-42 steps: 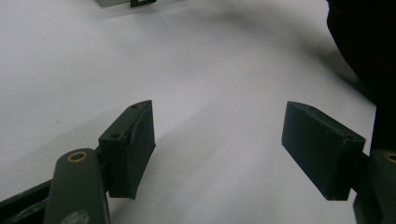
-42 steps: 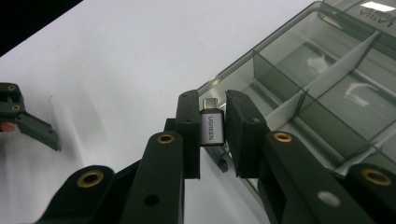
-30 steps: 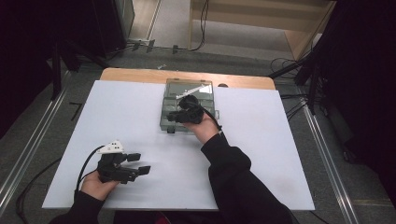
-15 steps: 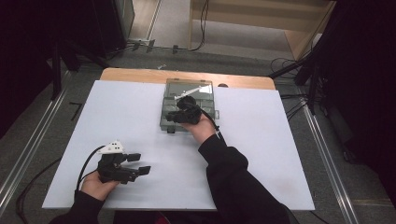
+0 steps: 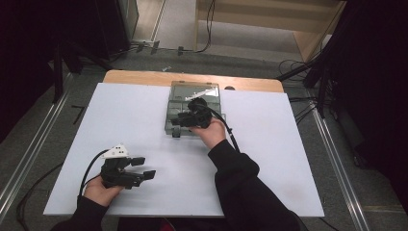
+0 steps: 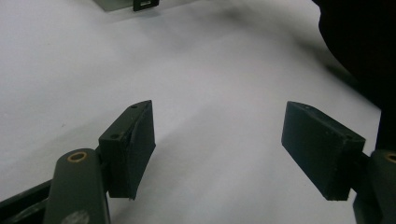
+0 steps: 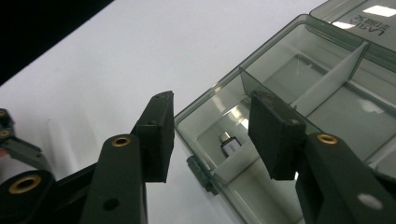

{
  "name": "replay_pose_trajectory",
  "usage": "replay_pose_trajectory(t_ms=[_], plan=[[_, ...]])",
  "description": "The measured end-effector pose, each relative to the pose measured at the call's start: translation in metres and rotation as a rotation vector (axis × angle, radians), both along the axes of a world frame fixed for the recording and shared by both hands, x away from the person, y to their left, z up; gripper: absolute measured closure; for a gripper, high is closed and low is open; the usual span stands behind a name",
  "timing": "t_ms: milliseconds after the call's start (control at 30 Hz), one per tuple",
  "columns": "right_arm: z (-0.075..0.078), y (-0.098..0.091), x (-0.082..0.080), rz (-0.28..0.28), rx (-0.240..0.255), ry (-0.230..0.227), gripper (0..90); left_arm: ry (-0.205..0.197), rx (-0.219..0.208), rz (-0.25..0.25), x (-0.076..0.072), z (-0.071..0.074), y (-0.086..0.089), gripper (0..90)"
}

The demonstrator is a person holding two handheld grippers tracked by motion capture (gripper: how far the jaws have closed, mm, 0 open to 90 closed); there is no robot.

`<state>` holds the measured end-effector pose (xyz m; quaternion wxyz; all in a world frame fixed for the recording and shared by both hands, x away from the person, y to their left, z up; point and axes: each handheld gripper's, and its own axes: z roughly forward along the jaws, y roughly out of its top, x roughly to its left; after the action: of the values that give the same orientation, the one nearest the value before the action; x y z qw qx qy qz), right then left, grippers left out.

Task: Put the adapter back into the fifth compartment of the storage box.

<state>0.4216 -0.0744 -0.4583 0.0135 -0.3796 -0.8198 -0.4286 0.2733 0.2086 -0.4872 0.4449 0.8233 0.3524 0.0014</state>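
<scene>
A clear grey compartment box (image 5: 195, 92) lies at the far middle of the white table (image 5: 120, 115), lid folded back. My right gripper (image 5: 180, 120) hovers over its near-left corner. In the right gripper view its jaws (image 7: 212, 100) have just been opening and stand apart with nothing pinched. Below them a small silver adapter (image 7: 229, 145) rests in a compartment of the box (image 7: 336, 107), next to a white divider (image 7: 327, 81). My left gripper (image 5: 143, 167) rests at the near left, open, with bare table between its jaws (image 6: 217, 112).
The box's black latch (image 5: 176, 134) juts toward me from its front wall; it also shows as the latch (image 6: 145, 4) at the top of the left gripper view. A wooden table edge (image 5: 144, 77) runs behind the white sheet. Cables lie on the floor (image 5: 298, 62) beyond.
The right gripper has stayed over the box's near-left corner with only a slight shift. The left hand and its gripper have kept still.
</scene>
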Motion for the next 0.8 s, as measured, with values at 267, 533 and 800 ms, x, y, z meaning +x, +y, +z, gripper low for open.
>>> replay_pose_trajectory(t_ms=[267, 533, 800], plan=[[0.003, -0.012, -0.010, -0.001, -0.015, -0.004, 44.6, 0.006, -0.023, -0.009, 0.008, 0.003, -0.006, 26.3], [0.002, -0.031, -0.017, -0.005, -0.008, -0.022, 41.5, 0.019, -0.036, -0.009, 0.019, 0.005, -0.013, 26.3], [0.001, -0.046, -0.024, -0.024, -0.005, -0.028, 40.0, 0.017, -0.031, -0.009, 0.028, 0.006, -0.021, 26.4]])
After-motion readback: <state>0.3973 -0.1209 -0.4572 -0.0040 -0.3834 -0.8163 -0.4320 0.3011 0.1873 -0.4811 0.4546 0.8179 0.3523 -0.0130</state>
